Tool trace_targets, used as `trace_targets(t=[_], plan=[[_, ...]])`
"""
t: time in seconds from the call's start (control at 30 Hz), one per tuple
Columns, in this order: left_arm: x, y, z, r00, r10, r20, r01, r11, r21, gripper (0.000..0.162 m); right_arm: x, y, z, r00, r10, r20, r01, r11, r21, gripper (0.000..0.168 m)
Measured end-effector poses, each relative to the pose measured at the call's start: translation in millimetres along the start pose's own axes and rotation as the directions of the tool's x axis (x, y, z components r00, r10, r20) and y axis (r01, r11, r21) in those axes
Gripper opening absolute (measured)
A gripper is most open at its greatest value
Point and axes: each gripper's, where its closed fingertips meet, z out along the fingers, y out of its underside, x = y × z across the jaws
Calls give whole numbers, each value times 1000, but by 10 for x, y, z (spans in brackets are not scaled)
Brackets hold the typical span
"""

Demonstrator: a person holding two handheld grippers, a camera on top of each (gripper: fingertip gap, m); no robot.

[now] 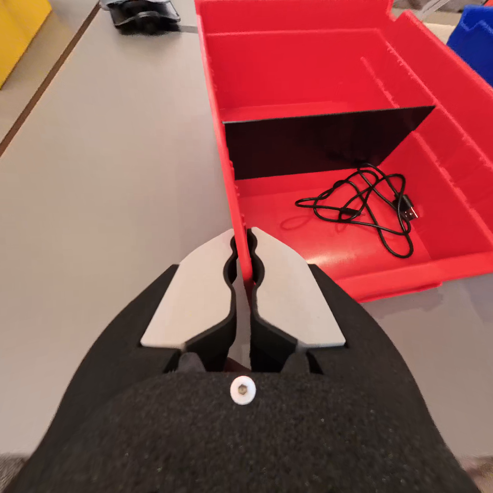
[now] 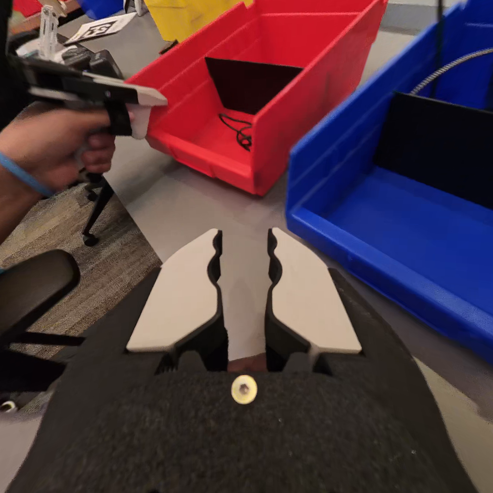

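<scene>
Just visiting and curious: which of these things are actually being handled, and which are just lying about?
Handled: left gripper, shut on the red bin's side wall; right gripper, open, empty.
Lying about: black cable in the red bin; blue bin; yellow bin.

Behind the red bin (image 2: 202, 138), a yellow bin (image 2: 186, 18) is cut off by the top edge. The black cable (image 2: 244, 133) inside the red bin is partly hidden by its front wall. Left of the red bin, dark gear (image 2: 88, 61) is too blurred to identify.
</scene>
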Motion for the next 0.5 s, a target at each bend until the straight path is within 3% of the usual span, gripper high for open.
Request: trace_targets(t=[0.17, 0.3, 0.33, 0.43, 0.5], plan=[[57, 300, -455, 1000, -17, 19, 17, 1000, -9, 4, -164, -177, 443, 996, -6, -84, 13, 997, 82, 49], [65, 470, -727, 999, -51, 9, 51, 999, 11, 4, -316, -101, 777, 991, -45, -126, 45, 999, -4, 53], [61, 497, -774, 999, -50, 22, 49, 999, 17, 4, -371, -84, 812, 991, -40, -127, 36, 999, -35, 51], [12, 574, -895, 996, -54, 71, 54, 998, 10, 4, -379, -207, 699, 975, -45, -219, 47, 999, 5, 21], [7, 606, -964, 994, -77, 83, 76, 997, 21, 4, -418, -166, 676, 973, -67, -220, 67, 998, -6, 19]])
